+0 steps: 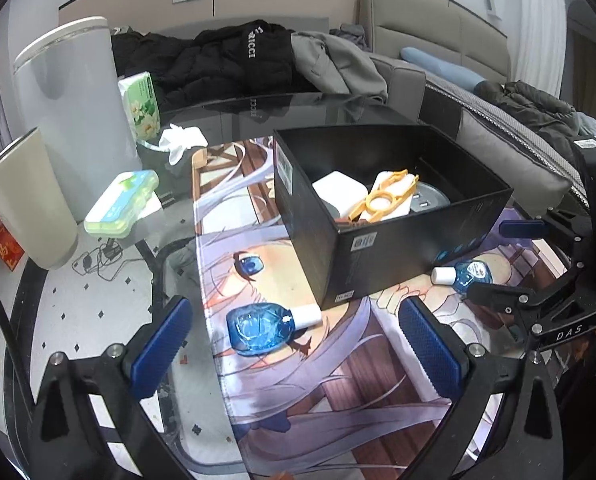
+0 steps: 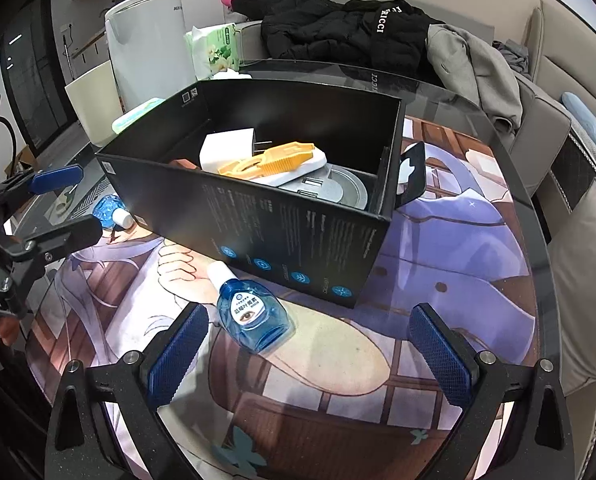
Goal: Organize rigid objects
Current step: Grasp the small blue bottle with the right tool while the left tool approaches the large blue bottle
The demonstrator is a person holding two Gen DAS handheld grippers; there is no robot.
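Note:
A black open box [image 1: 377,256] [image 2: 278,224] stands on the printed mat and holds a white charger [image 2: 230,148], an orange plastic tool [image 2: 270,160] and a grey disc [image 2: 333,188]. Two blue bottles with white caps lie on the mat outside it. One bottle [image 1: 258,326] [image 2: 112,208] lies between the fingers of my left gripper [image 1: 296,346] [image 2: 68,206], which is open and not touching it. The labelled bottle [image 2: 250,312] [image 1: 465,274] lies just ahead of my open right gripper [image 2: 309,356] [image 1: 505,264], nearer its left finger.
The mat covers a round glass table [image 1: 98,304]. At the left stand a tall white cylinder [image 1: 70,100], a beige bin [image 1: 26,200], a tissue pack [image 1: 142,104] and a green case [image 1: 122,204]. Coats [image 1: 238,64] are piled on the sofa behind.

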